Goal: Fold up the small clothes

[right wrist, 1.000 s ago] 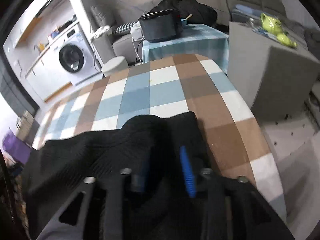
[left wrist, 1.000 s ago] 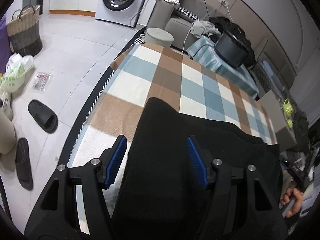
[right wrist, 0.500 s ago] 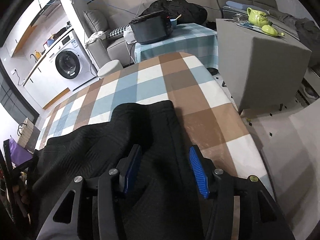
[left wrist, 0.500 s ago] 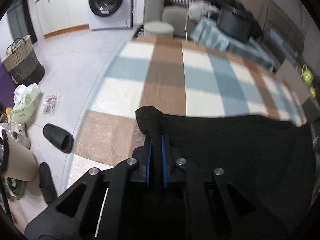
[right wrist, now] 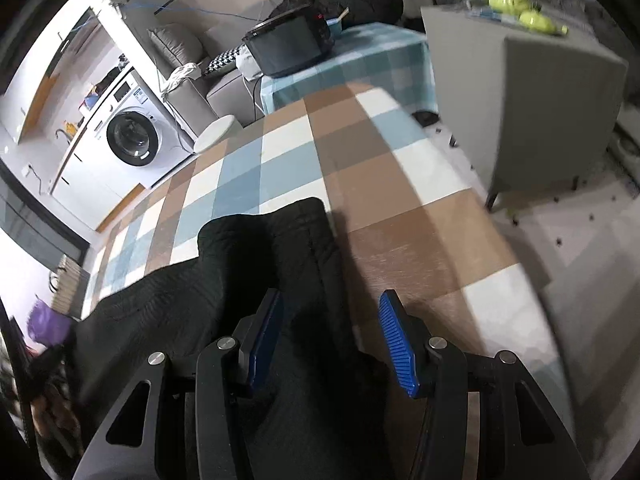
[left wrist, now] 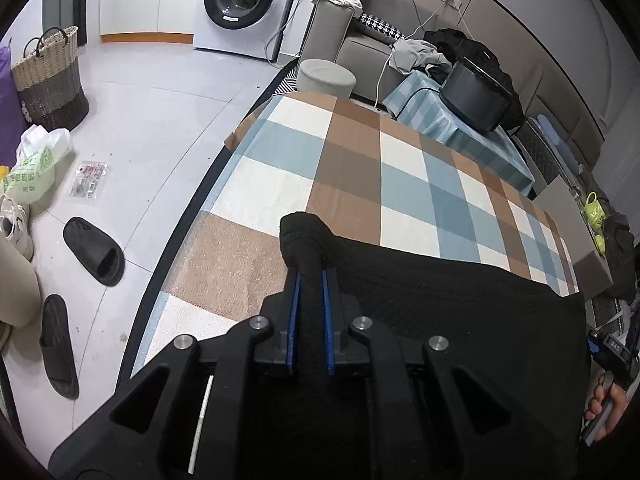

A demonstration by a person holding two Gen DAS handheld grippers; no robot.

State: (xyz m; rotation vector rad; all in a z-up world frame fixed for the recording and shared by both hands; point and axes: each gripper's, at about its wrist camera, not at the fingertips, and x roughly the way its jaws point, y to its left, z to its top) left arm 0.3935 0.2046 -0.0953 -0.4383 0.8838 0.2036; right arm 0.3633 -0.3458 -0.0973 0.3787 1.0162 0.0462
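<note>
Now we've got the left tool (left wrist: 309,280) clamped tight on a bunched corner of the black knit garment (left wrist: 440,300), on the plaid-covered table (left wrist: 360,168), to lift it for folding; right tool (right wrist: 330,320), jaws half open, straddles the opposite edge w/o gripping.

Worktop (left wrist: 360,168) covered by a checked brown, blue and white cloth, black garment (left wrist: 460,300) spread on its near part
</note>
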